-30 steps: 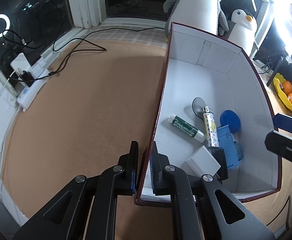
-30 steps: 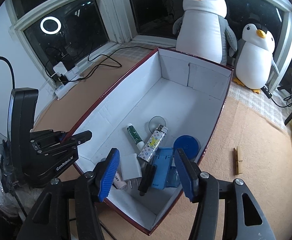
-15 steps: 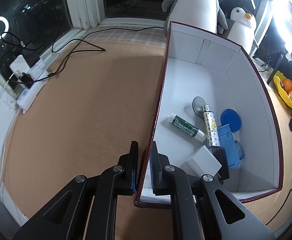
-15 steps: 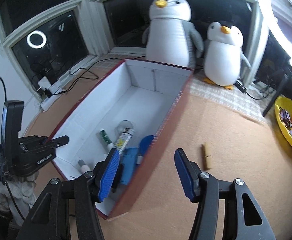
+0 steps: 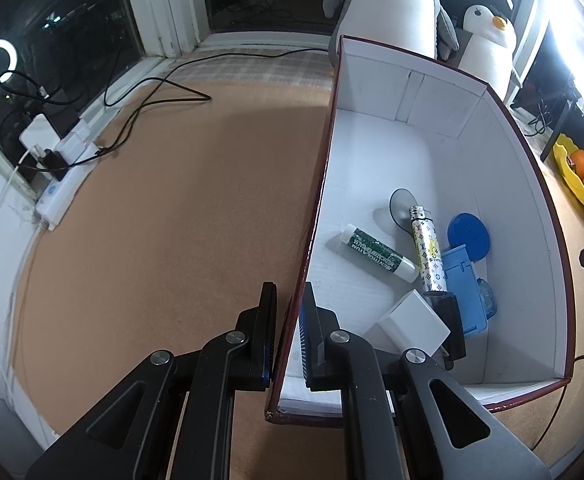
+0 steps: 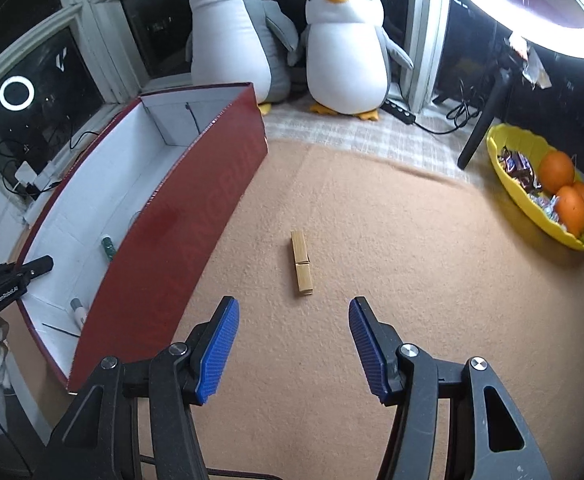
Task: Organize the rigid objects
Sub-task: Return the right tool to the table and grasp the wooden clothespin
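A dark red box with a white inside (image 5: 431, 152) stands on the brown mat. My left gripper (image 5: 290, 332) is shut on the box's left wall near its front corner. Inside lie a green tube (image 5: 377, 254), a patterned lighter (image 5: 427, 250), a blue lid (image 5: 467, 236), a blue case (image 5: 465, 288), a white adapter (image 5: 411, 326) and a grey disc (image 5: 401, 204). My right gripper (image 6: 292, 344) is open and empty over the mat, right of the box (image 6: 196, 208). A wooden clothespin (image 6: 301, 262) lies on the mat just ahead of it.
Two plush penguins (image 6: 343, 48) stand behind the box. A yellow bowl (image 6: 547, 196) with oranges and sweets sits at the right. A tripod leg (image 6: 487, 120) stands near it. A power strip (image 5: 68, 176) and cables lie at the left edge by the window.
My right gripper has swung from above the box to the right, over the mat, and now faces the clothespin. My left gripper has stayed shut on the box wall.
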The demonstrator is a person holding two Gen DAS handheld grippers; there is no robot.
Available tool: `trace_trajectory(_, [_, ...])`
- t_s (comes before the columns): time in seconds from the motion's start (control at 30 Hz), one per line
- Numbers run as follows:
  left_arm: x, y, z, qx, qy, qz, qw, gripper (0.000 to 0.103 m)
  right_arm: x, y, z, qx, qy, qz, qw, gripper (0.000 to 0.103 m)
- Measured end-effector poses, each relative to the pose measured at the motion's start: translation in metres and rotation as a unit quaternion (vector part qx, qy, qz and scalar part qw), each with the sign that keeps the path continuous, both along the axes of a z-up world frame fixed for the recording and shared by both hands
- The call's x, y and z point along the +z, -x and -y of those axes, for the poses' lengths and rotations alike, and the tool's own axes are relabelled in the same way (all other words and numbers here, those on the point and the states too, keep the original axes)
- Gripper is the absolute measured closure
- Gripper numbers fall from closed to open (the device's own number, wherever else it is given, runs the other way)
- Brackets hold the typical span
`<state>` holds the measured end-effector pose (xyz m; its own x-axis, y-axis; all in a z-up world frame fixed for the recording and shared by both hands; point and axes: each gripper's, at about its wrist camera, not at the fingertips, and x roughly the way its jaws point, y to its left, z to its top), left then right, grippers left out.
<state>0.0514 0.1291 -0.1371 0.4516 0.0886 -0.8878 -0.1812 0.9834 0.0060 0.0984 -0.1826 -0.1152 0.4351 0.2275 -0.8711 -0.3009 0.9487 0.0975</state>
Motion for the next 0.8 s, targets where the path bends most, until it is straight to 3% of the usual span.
trace_trajectory(0.8, [-0.009, -0.011, 0.002, 0.008, -0.014, -0.026, 0.9995, 0.094, -0.059, -0.054, -0.016, 0.014, 0.025, -0.056, 0.998, 0.067])
